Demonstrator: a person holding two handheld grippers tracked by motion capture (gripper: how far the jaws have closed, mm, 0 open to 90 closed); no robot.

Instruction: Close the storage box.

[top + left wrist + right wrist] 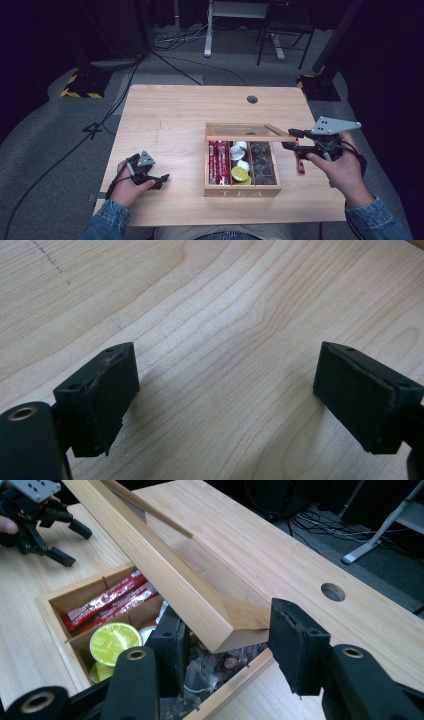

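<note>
Two jaws of the right gripper (227,645) flank the half-raised lid (165,575) corner.

counter (170,115): light wood, round cable hole (252,99) up near far edge, roughly 1 o'clock from centre. red packet (300,162) lying loose on counter at 3 o'clock. floor beyond: grey carpet, black cables (175,42) snaking at 11 o'clock, white desk leg (208,30) at 12, yellow-black striped base (82,85) at 10.
</note>
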